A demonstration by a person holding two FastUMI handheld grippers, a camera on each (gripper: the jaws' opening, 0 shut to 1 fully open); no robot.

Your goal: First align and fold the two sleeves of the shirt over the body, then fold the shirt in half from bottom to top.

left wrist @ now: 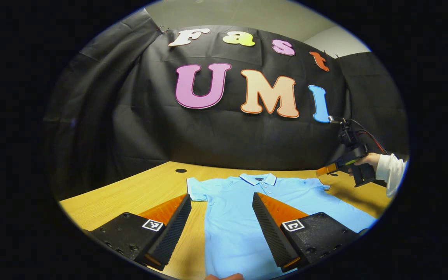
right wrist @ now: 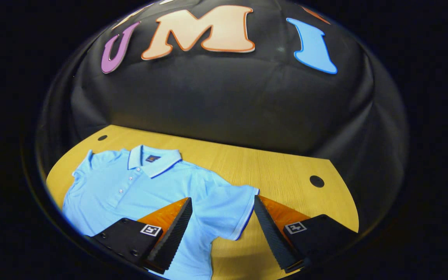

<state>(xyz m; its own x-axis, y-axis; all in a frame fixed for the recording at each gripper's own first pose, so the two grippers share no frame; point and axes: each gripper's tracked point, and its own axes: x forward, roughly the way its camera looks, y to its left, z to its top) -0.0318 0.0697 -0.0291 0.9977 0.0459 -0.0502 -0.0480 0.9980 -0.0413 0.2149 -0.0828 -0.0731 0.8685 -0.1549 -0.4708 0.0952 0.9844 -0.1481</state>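
A light blue polo shirt [left wrist: 231, 217] lies flat and face up on the wooden table [left wrist: 130, 194], collar toward the wall, both short sleeves spread out. My left gripper [left wrist: 221, 202] is open above the shirt's left side, near the left sleeve [left wrist: 197, 189]. In the right gripper view the same shirt [right wrist: 130, 186] lies to the left, and my right gripper [right wrist: 222, 206] is open with its fingers on either side of the right sleeve [right wrist: 228, 210], above it. The left gripper view also catches the right gripper [left wrist: 331, 169], held by a hand in a white sleeve at the far right.
The table's far edge meets the black cloth wall. Small round holes sit in the tabletop at the back left [left wrist: 181, 170] and at the right [right wrist: 316, 181]. Bare wood [right wrist: 286, 171] stretches to the right of the shirt.
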